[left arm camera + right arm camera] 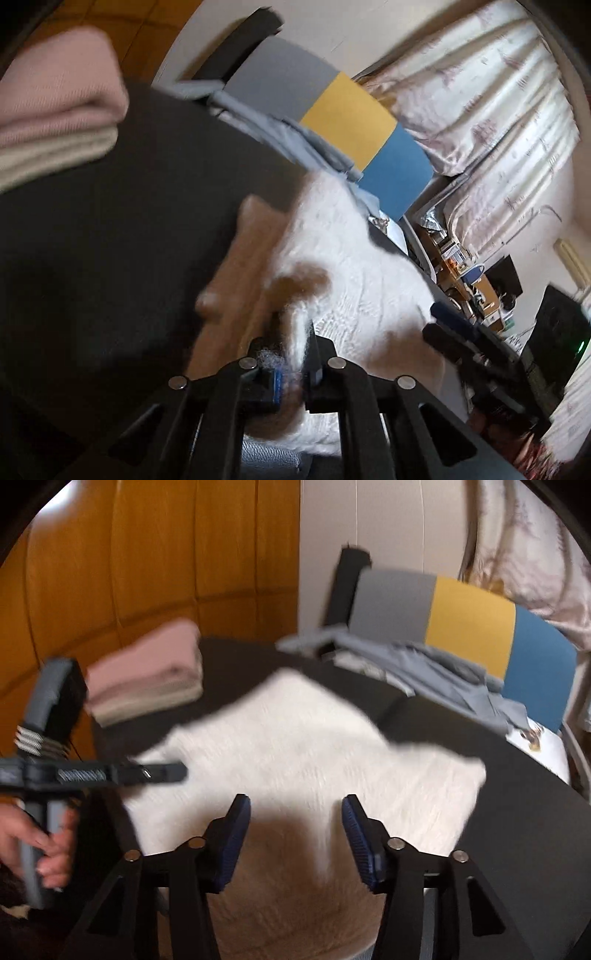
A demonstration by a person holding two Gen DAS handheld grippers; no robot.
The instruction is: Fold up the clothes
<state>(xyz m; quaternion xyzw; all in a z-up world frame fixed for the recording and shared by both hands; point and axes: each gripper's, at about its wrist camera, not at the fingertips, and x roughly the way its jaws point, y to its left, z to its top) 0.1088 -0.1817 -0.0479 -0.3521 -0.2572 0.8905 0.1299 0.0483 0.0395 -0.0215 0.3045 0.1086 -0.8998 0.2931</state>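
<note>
A fluffy white knit garment (295, 746) lies spread on the dark round table (517, 812). In the left wrist view my left gripper (293, 363) is shut on a fold of the white garment (351, 266) and holds it lifted and tilted. The left gripper also shows in the right wrist view (173, 771) at the garment's left edge, held by a hand. My right gripper (295, 830) is open and empty, its blue pads (236, 834) hovering above the garment's near edge.
A folded pink and beige stack (147, 672) sits at the table's far left. A crumpled grey-blue garment (436, 668) lies on a grey, yellow and blue chair (472, 624) behind the table. Wooden panels stand behind, and a curtain (480, 92) hangs to the right.
</note>
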